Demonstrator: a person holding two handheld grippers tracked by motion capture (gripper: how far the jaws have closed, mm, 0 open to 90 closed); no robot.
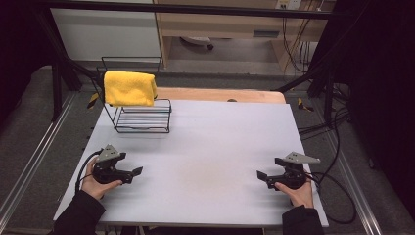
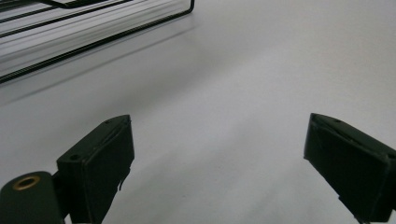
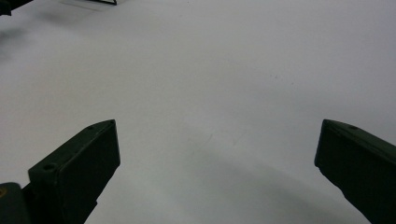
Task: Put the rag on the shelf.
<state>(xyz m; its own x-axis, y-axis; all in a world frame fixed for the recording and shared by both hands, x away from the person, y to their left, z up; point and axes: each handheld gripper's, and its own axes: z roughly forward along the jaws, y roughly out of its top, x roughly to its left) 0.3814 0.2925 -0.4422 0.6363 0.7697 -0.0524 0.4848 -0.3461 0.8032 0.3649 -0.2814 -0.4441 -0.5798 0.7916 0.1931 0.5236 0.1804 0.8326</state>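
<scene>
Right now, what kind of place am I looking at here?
Probably a lab recording station rather than a home: a plain white table inside a black frame, cables trailing over grey carpet, and a person's two hand-held grippers, left gripper and right gripper, resting open.

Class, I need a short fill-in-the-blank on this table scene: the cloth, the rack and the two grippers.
1. The cloth draped over the wire rack is ____ in colour.
2. The left gripper has its jaws ____.
3. The right gripper rests on the ____.

Missing words: yellow; open; table
</scene>
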